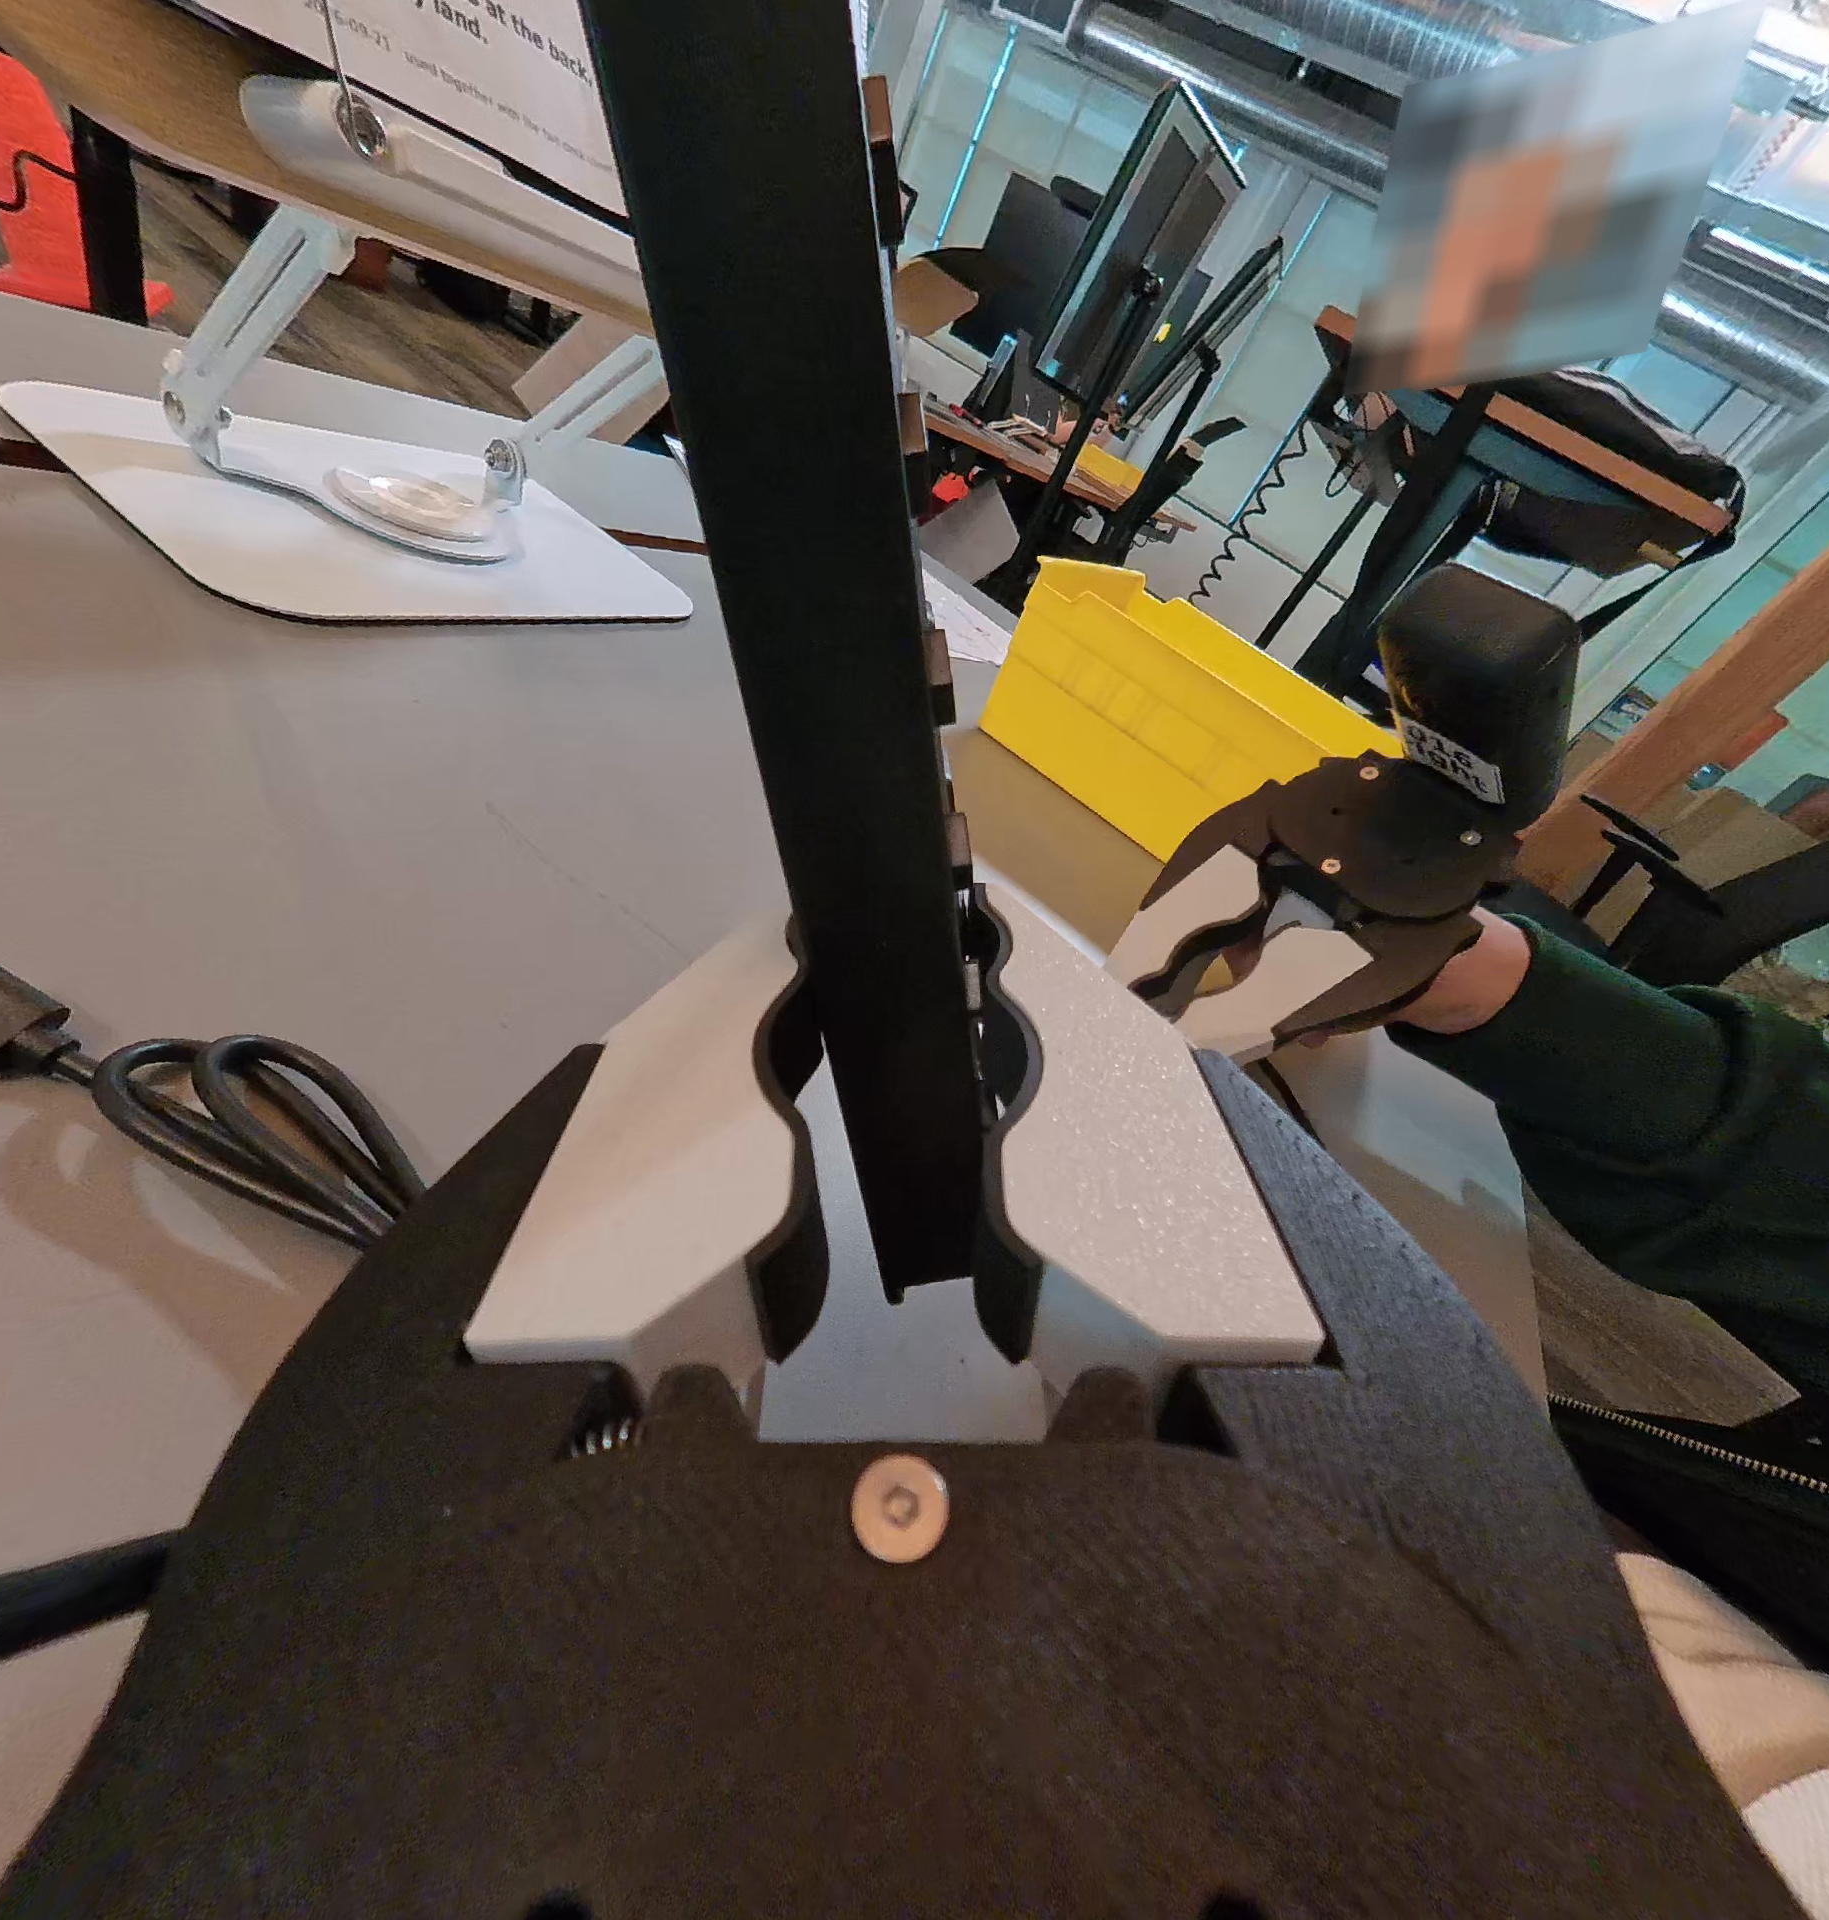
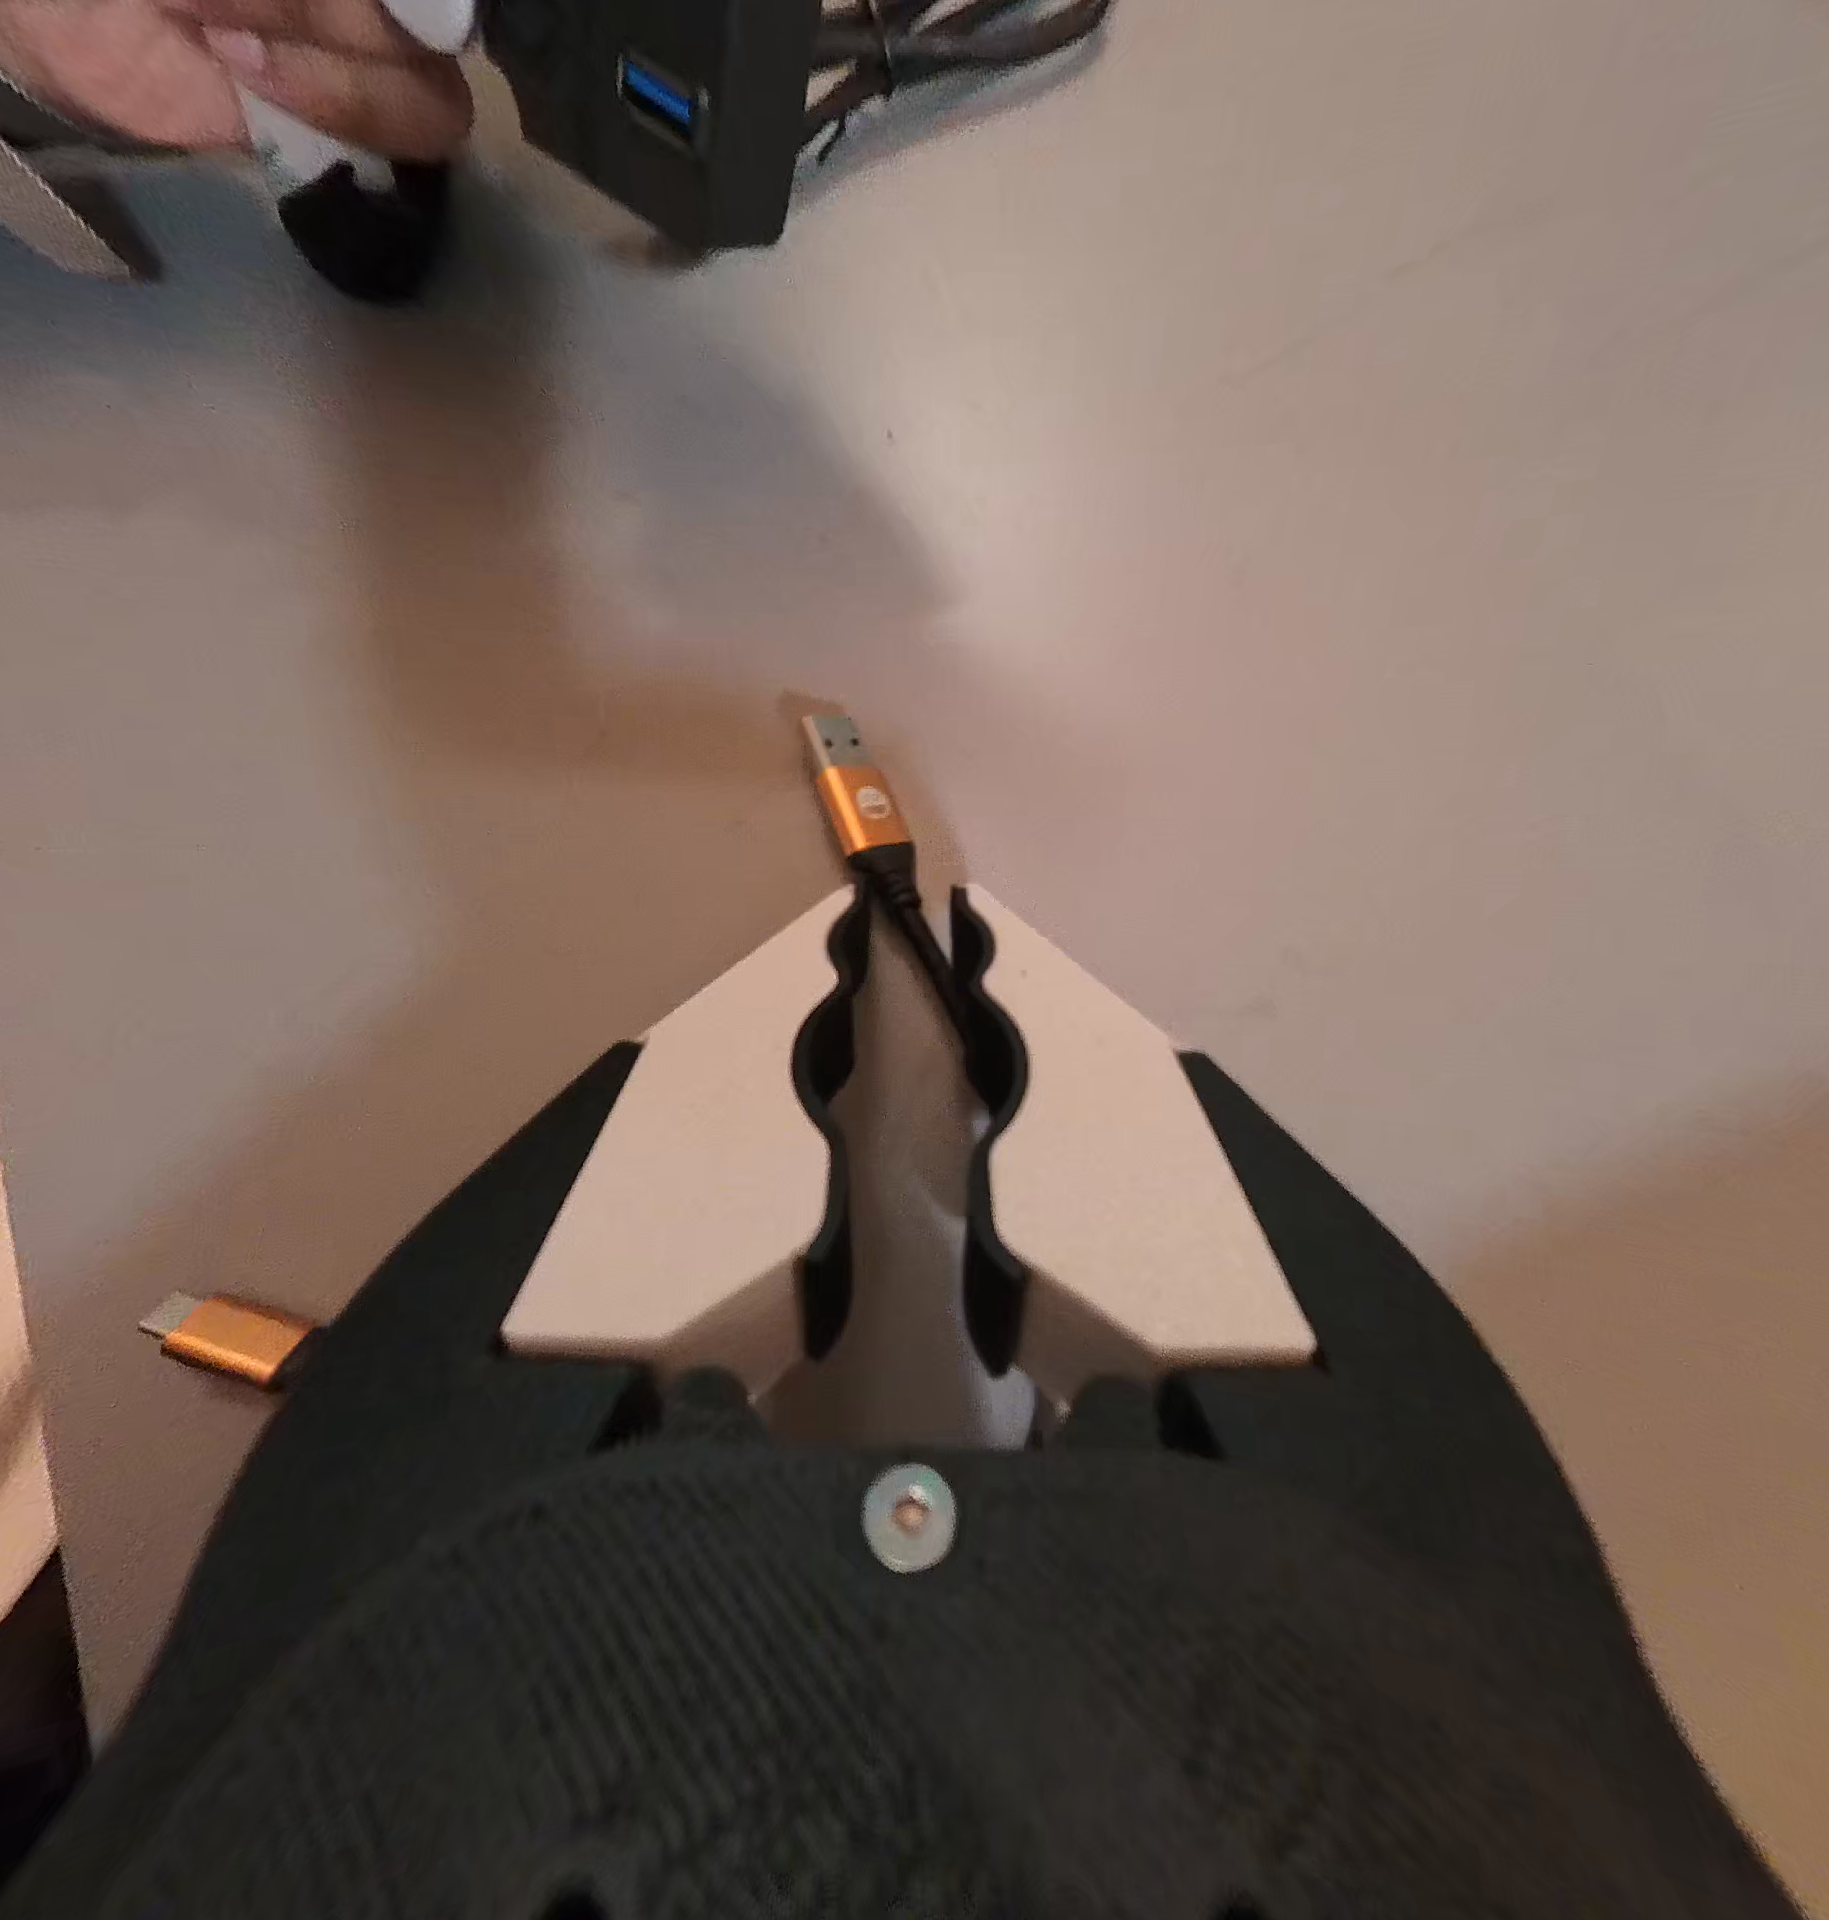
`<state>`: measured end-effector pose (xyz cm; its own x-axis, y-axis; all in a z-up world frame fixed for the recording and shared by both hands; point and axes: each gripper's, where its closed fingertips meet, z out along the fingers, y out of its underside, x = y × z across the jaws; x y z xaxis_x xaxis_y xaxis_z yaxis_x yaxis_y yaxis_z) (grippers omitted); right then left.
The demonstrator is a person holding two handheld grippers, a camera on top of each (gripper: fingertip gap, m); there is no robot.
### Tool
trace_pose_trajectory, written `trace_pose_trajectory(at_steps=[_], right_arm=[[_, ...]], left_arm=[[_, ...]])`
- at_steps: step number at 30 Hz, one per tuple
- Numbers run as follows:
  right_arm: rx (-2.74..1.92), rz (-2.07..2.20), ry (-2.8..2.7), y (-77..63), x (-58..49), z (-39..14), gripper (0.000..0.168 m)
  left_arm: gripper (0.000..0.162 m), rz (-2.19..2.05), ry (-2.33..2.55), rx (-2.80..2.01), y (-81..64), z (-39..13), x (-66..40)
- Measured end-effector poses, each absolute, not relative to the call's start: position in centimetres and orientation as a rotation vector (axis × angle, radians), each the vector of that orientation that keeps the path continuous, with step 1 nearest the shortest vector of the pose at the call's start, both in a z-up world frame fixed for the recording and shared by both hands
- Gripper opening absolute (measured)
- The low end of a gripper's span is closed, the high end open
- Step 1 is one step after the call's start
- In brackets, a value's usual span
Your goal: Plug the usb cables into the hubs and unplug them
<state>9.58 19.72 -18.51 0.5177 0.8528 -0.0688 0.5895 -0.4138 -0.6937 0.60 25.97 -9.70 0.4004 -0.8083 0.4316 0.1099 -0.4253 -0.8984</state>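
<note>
In the left wrist view my left gripper [image 1: 889, 935] is shut on a long black USB hub [image 1: 785, 520] and holds it upright over the grey table [image 1: 370, 831]. In the right wrist view the hub's end [image 2: 661, 114] shows a blue port at the top. My right gripper [image 2: 905, 904] is open low over the table. A black cable [image 2: 931, 966] with an orange USB plug [image 2: 858, 800] lies between its fingertips, and the pads do not press on it. The right gripper also shows in the left wrist view [image 1: 1201, 977], to the right of the hub.
A second orange plug [image 2: 229, 1340] lies at the left of my right gripper. A coiled black cable [image 1: 245, 1122] lies at the left on the table. A yellow bin [image 1: 1149, 686] and a white stand [image 1: 349, 499] stand farther back. A hand [image 2: 266, 73] is near the hub.
</note>
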Motion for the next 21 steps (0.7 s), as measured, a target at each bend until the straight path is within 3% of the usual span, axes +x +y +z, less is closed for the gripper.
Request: trace_pose_trajectory(at_steps=[4,9,16,21], right_arm=[[-2.140,0.528,-1.173,20.0,9.4,-18.3,0.005],[-1.961,0.574,-1.021,21.2,8.9,-13.0,0.005],[-1.818,0.236,-0.948,21.7,8.5,-6.2,0.005],[-1.870,0.145,-0.947,20.7,6.5,-4.9,0.005]], left_arm=[[0.023,-1.190,0.619,-1.691,26.0,-9.7,0.6],[0.023,-1.147,0.643,-1.693,25.9,-9.8,0.7],[0.021,-0.709,0.801,-1.665,26.0,-10.3,0.8],[0.021,-0.412,0.905,-1.653,25.5,-10.8,1.2]])
